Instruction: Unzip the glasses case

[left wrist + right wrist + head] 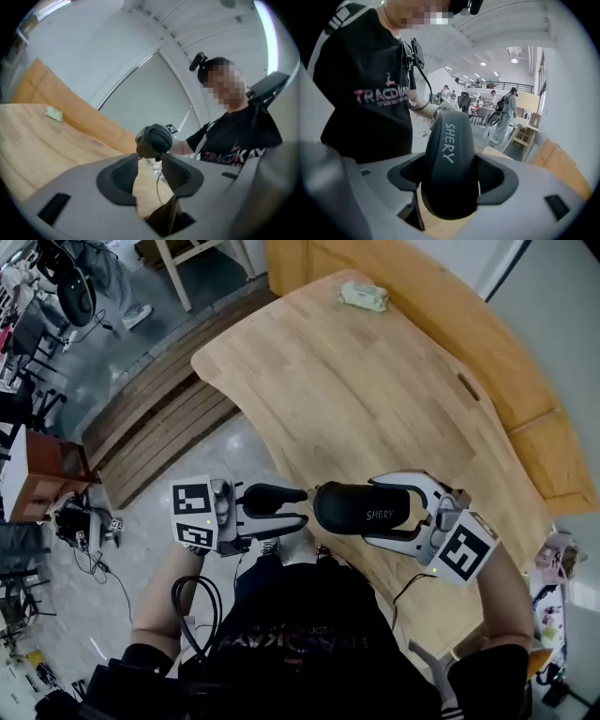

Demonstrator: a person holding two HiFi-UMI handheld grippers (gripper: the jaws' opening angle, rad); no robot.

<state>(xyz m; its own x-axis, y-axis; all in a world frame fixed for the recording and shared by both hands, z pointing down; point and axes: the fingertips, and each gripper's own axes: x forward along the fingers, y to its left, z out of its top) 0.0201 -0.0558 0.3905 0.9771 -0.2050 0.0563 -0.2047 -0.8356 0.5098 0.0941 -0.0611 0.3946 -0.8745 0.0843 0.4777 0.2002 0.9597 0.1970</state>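
Over the table (375, 362), the glasses case (339, 508) is clamped by the right gripper (380, 510), end-on toward the parted, empty left gripper (302, 506).

glasses case (361, 509) | black oval, SHERY print | level, above table (375, 381) edge

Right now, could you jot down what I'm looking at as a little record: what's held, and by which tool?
Held item: black glasses case, in the air near the person
Right gripper: shut on the case's sides
Left gripper: open, jaws apart at the case's end, not gripping
Table: wooden, with a pale green packet at its far end
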